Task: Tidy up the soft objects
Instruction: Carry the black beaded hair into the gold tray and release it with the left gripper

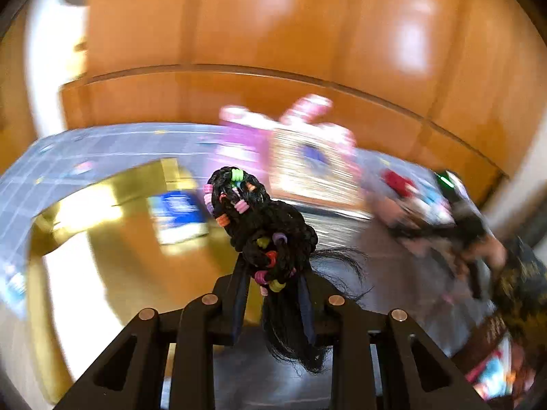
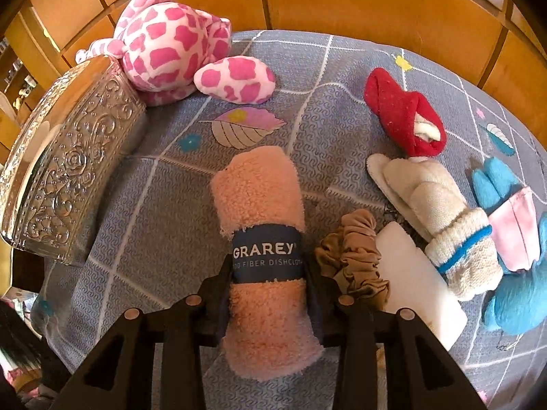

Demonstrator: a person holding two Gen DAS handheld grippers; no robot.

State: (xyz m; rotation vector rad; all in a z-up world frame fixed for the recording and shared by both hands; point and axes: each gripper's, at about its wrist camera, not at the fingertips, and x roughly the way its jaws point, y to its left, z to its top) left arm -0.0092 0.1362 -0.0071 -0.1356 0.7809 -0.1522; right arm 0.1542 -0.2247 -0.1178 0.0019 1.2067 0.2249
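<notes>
In the left wrist view, a black braided hairpiece (image 1: 259, 225) strung with coloured beads sticks up between the fingers of my left gripper (image 1: 271, 270), which is shut on it; loose black strands hang below the fingers. In the right wrist view, a rolled pink dishcloth (image 2: 256, 188) with a blue paper band lies on the grey-blue tablecloth (image 2: 324, 78). My right gripper (image 2: 267, 263) is shut on it, with a finger on either side of the band.
Beside the dishcloth lie a beige scrunchie (image 2: 355, 256), a white block (image 2: 417, 290), a cream sock (image 2: 444, 212), a red sock (image 2: 403, 116) and a blue plush (image 2: 512, 300). An embossed silver box (image 2: 68, 171) and a pink-spotted plush (image 2: 171, 41) sit at the left. A blurred gold container (image 1: 102, 212) is in the left view.
</notes>
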